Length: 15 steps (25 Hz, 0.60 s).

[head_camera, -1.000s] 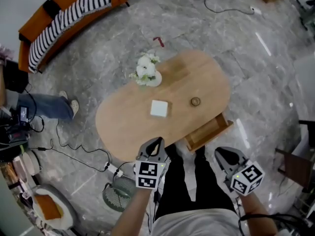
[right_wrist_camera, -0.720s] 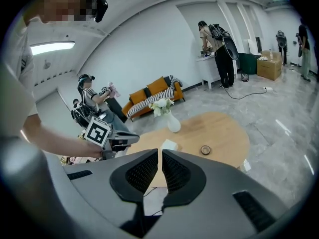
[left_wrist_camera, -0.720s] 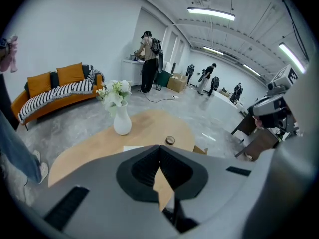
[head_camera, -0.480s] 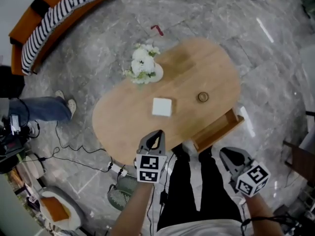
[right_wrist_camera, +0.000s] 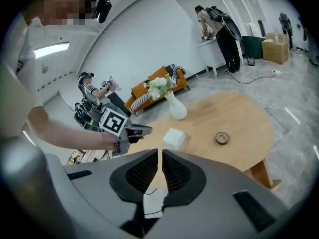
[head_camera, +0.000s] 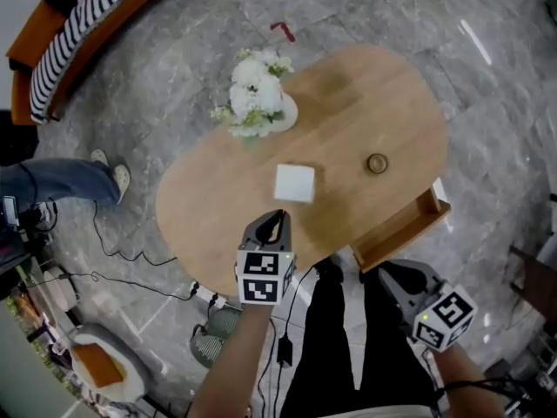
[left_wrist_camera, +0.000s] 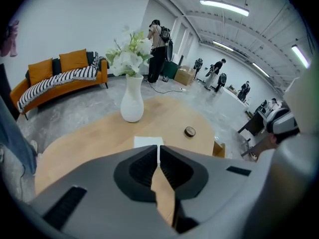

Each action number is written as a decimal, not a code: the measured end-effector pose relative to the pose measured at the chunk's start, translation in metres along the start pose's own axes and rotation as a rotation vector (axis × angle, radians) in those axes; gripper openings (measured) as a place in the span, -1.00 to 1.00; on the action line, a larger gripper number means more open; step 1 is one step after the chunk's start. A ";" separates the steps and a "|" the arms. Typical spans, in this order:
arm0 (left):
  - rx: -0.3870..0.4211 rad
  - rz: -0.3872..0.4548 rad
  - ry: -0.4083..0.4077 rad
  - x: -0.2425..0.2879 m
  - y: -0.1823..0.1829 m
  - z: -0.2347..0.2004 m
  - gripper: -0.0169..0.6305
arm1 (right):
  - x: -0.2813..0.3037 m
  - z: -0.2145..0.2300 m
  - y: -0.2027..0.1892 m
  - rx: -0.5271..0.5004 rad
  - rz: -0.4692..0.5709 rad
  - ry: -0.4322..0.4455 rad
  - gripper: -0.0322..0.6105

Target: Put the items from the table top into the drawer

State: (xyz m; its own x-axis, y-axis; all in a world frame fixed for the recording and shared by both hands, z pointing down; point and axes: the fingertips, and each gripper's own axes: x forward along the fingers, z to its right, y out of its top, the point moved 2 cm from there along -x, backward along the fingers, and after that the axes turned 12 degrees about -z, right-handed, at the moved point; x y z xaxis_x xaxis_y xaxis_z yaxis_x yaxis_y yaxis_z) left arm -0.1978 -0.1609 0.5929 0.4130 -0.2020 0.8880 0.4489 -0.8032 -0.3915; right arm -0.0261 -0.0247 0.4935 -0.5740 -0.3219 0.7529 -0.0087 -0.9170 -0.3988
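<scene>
The white box (head_camera: 294, 183) sits mid-tabletop (head_camera: 209, 216). It is probably light and stiff, so pinch its flat sides. The left gripper (head_camera: 276, 223) and right gripper (head_camera: 392, 275) hover nearer, jaws clenched and empty.

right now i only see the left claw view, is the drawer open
observer: yes, the drawer stands pulled out at the table's near right side.
operator: what about the right claw
observer: the right claw is shut with nothing in it.
operator: how close is my left claw to the white box
observer: from above, the left claw sits at the table's near edge, short of the white box and not touching it.
</scene>
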 end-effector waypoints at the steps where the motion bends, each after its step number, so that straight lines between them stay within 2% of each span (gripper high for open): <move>1: -0.009 -0.005 -0.001 0.005 -0.001 -0.004 -0.93 | 0.005 0.001 0.000 -0.001 0.000 0.004 -0.75; 10: -0.118 -0.113 -0.026 0.060 -0.025 -0.033 -0.62 | 0.037 0.024 -0.009 0.026 -0.012 0.011 -0.75; 15: -0.264 -0.139 -0.077 0.085 -0.034 -0.047 -0.37 | 0.045 0.028 -0.023 0.039 -0.031 0.016 -0.75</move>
State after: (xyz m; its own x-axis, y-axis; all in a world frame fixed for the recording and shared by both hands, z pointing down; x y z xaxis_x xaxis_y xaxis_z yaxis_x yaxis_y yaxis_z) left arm -0.2153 -0.1770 0.6928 0.4257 -0.0452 0.9037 0.2880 -0.9401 -0.1826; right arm -0.0286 -0.0248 0.5507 -0.5869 -0.2898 0.7560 0.0051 -0.9350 -0.3545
